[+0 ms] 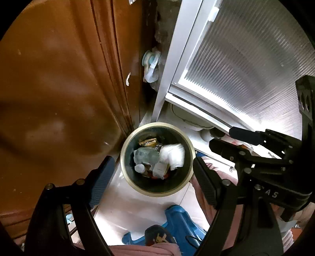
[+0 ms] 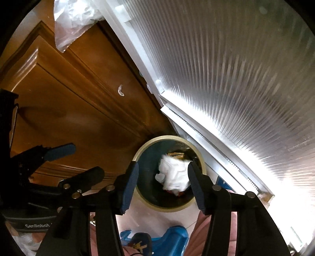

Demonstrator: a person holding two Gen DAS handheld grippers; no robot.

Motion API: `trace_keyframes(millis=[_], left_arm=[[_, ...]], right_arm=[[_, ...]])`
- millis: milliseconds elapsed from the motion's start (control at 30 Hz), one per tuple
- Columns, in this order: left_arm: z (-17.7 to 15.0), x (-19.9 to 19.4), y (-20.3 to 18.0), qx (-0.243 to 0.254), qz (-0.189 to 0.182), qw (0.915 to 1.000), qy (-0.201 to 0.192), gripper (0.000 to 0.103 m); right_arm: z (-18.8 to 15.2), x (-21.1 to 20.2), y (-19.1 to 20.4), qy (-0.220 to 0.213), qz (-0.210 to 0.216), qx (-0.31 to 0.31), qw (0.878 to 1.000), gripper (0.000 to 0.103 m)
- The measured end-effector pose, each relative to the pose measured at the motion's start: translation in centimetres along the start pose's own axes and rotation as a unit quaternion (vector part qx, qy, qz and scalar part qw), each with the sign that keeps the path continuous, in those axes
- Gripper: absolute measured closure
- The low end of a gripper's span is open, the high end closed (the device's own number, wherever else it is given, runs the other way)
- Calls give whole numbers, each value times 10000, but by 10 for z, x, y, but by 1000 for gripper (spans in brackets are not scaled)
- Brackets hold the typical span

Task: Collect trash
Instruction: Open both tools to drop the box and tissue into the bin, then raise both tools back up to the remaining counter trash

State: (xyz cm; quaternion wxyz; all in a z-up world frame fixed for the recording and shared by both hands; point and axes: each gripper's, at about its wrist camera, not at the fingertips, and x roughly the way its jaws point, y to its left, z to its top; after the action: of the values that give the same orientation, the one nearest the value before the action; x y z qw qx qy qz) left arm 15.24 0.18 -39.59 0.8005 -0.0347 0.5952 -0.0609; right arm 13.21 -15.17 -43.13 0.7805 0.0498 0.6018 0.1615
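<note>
A round dark bin with a cream rim stands on the floor in the corner and holds wrappers, a small bottle and a crumpled white tissue. My left gripper is open and empty above the bin. My right gripper is open above the same bin. The white tissue appears blurred between its fingers, over the bin's mouth, and neither finger touches it. The right gripper also shows in the left wrist view, and the left gripper in the right wrist view, both with fingers apart.
A brown wooden door is left of the bin. A white-framed ribbed glass panel is to the right. A clear plastic bag hangs up on the door. A blue stool and a slippered foot are on the white floor nearby.
</note>
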Motion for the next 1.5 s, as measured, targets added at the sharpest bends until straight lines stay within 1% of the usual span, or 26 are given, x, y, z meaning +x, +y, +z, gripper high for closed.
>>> trace_keyframes(millis=[267,467,633,867,967,1100,1300,1500], left_arm=[[-2,-12,-9,55,-26,10000,-63,24],[-11,-40,-19,97,-79,9997,-193,24],[-20,-69,-30,195,-174,9991,-329,24],[-30,-121,-48,486,-264,9962,-670,24],[-32,-149,-55,658,-269,9936,-880,24],[-32,-194,-60,851,-283,9883,-1231,24],[-27,-248,-58,910,-325,9815,-1655,24],[-18,-289,-60,1042,-376,9766,-1844,24]], right_arm=[[-8,-18,4,-82,18,149,9999,50],[-15,-38,8,-209,0,234,9995,50],[-27,-69,15,-306,-58,219,9993,50],[-45,-117,35,-502,-269,20,9984,50],[-50,-139,45,-685,-401,-171,9967,50],[-53,-177,59,-1020,-610,-478,9918,50],[-58,-232,78,-1468,-850,-793,9823,50],[-57,-279,90,-1800,-831,-889,9761,50]])
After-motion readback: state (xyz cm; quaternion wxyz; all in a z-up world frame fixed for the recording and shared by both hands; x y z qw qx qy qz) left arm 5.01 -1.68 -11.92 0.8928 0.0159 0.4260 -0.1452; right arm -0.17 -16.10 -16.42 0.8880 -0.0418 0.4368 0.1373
